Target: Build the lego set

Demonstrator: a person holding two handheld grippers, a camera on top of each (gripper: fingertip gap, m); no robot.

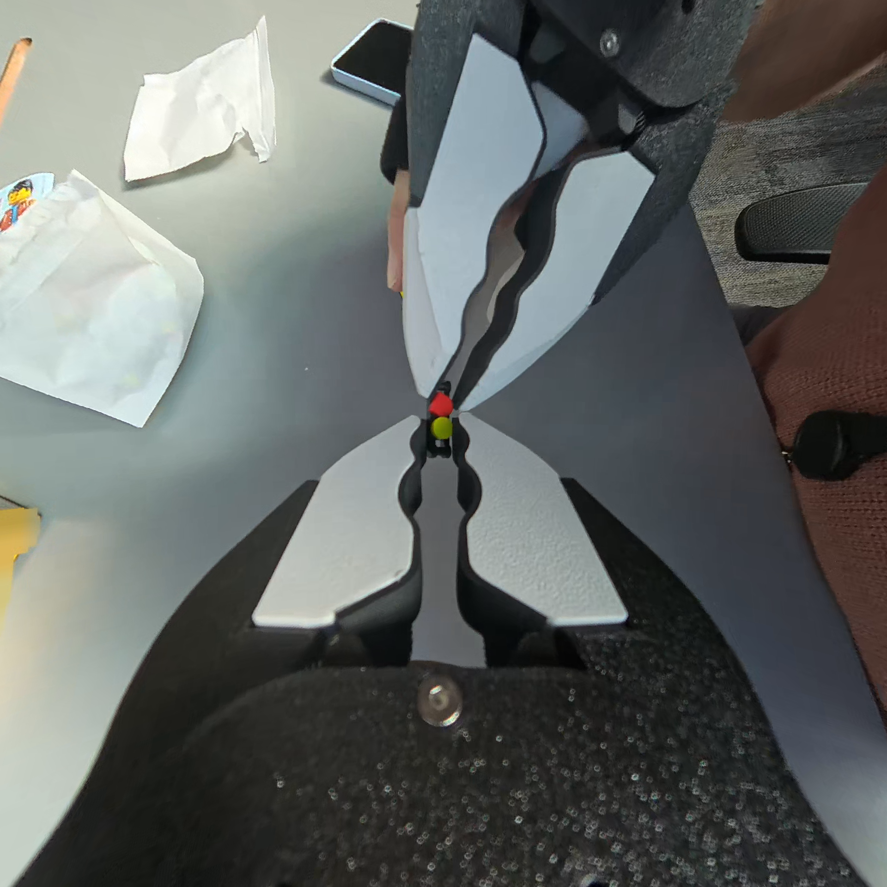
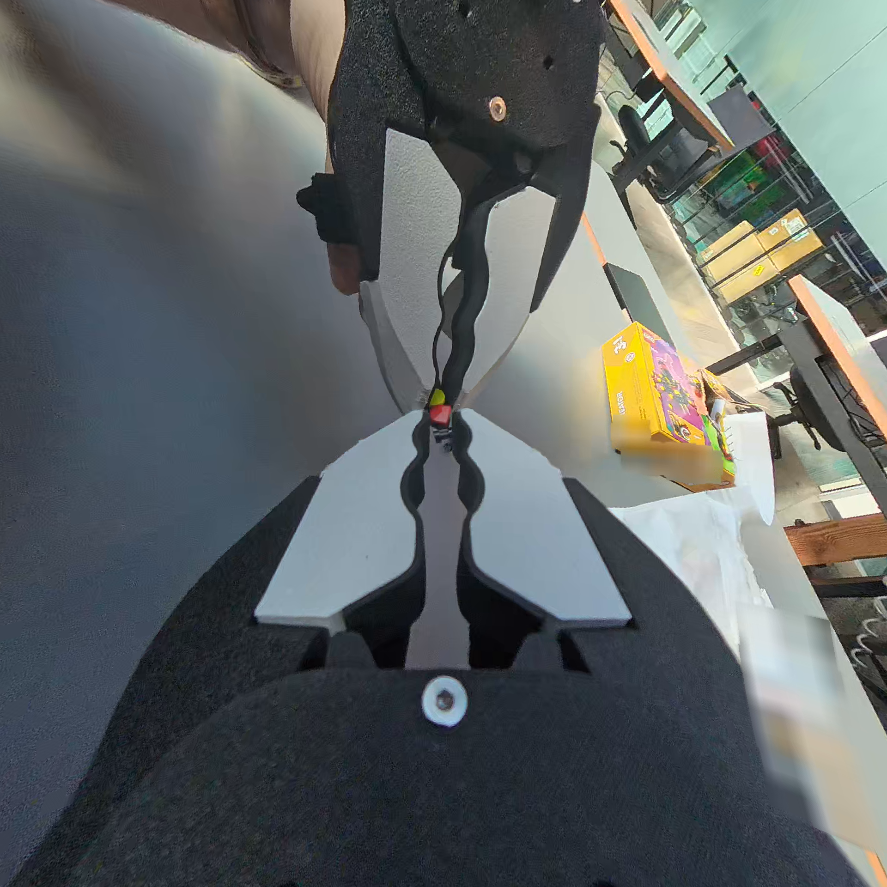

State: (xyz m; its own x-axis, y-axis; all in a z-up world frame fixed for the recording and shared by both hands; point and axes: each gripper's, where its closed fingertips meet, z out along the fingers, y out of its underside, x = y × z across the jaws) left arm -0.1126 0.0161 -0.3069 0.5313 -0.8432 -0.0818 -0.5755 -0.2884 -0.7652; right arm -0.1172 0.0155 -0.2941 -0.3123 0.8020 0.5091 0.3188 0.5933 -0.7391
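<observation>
We hold the two grippers tip to tip above the plain grey table (image 1: 269, 297), each one pinching a tiny part of the lego build: the left gripper (image 1: 440, 434), with pale grey fingers (image 1: 365, 528) on a black speckled body, is clenched on a small black piece topped by a round lime-yellow stud (image 1: 441, 427), while the right gripper (image 2: 441, 425) is clenched on a small black piece topped by a red faceted brick (image 2: 440, 413). In the left wrist view the red brick (image 1: 440, 404) sits right against the yellow stud, the two pieces touching where the fingertips meet, clear of the table surface. In the right wrist view the lime-yellow stud (image 2: 437, 397) shows just beyond the red one. On the table, well apart to the left, lie a crumpled white paper bag (image 1: 201, 103), a larger white paper bag with a printed figure (image 1: 91, 307) and a dark-screened phone with a pale blue edge (image 1: 372, 62). A yellow printed cardboard box (image 2: 648, 384) stands farther off in the right wrist view
</observation>
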